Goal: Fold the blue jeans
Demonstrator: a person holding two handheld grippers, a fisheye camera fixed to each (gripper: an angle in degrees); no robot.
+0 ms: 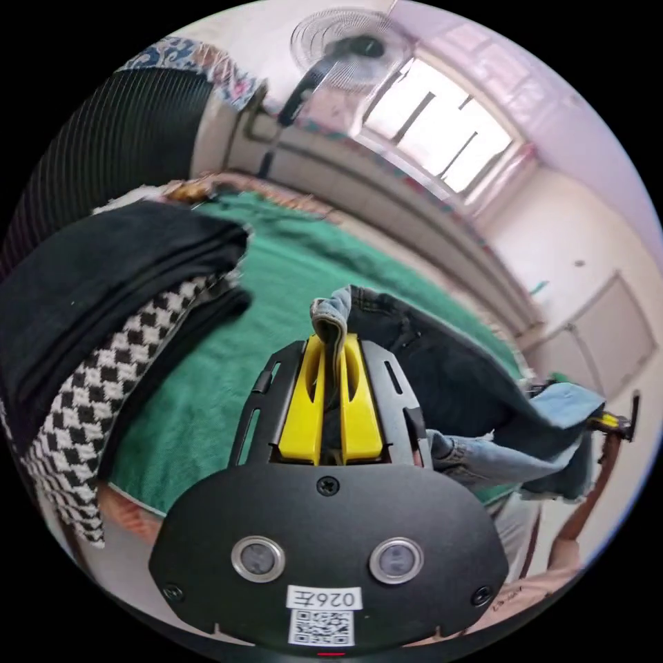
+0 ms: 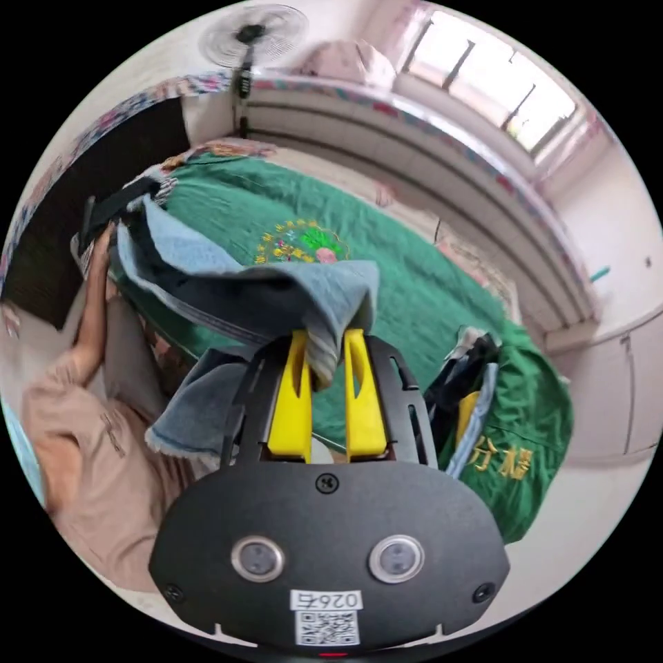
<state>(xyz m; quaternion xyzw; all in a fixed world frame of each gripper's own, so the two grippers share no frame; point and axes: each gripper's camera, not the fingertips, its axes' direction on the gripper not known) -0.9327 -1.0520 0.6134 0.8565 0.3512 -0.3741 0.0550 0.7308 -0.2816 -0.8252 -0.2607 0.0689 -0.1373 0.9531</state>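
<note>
The blue jeans [image 1: 456,387] hang in the air above a green cloth [image 1: 297,276], stretched between both grippers. My left gripper [image 1: 331,340] is shut on one edge of the denim, which bunches up between its yellow jaws. In the left gripper view the other gripper [image 1: 615,421] holds the far end at the right. In the right gripper view my right gripper [image 2: 324,338] is shut on a fold of the jeans [image 2: 248,286], and the left gripper [image 2: 110,207] holds the other end at upper left. A frayed hem [image 2: 186,428] dangles below.
A stack of folded clothes [image 1: 90,304], black with a black-and-white checked piece, lies at the left of the green cloth. Another pile of clothes [image 2: 469,387] sits at the cloth's right. A standing fan [image 2: 252,34] and a window [image 2: 497,83] are behind. The person's sleeve [image 2: 83,449] is at lower left.
</note>
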